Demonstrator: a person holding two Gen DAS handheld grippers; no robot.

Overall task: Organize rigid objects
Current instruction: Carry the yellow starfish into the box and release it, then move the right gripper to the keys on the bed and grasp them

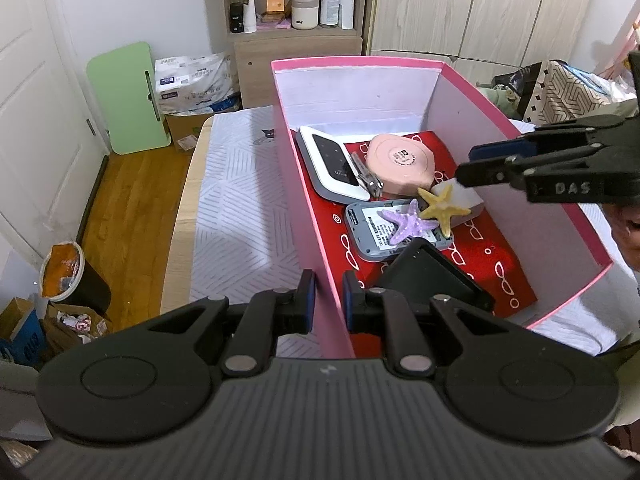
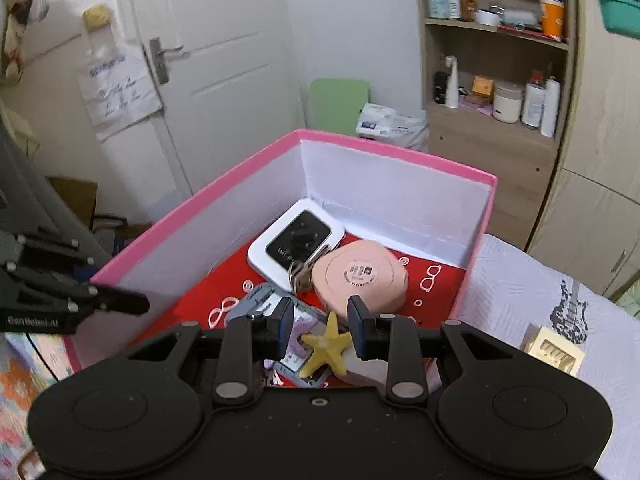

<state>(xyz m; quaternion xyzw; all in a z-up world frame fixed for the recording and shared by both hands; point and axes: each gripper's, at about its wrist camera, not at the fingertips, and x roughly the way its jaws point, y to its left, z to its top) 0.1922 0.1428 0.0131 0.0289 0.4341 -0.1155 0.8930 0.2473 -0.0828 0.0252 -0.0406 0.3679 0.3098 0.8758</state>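
A pink box (image 1: 304,208) with a red patterned floor stands on the bed. Inside lie a white device with a black screen (image 1: 332,164), a pink round case (image 1: 402,164), keys (image 1: 370,180), a grey device (image 1: 396,232), a purple starfish (image 1: 408,224), a yellow starfish (image 1: 440,206) and a black case (image 1: 432,276). My left gripper (image 1: 329,304) straddles the box's near-left wall, its jaws close on it. My right gripper (image 2: 320,330) is open just above the yellow starfish (image 2: 326,346), which lies apart from both pads; it also shows in the left wrist view (image 1: 466,164).
The bed has a white patterned cover (image 1: 240,216). A small cream box (image 2: 554,350) sits on the bed right of the pink box (image 2: 476,240). A shelf unit with bottles (image 1: 296,4), a green board (image 1: 124,96) and a bin (image 1: 68,276) stand on the floor beyond.
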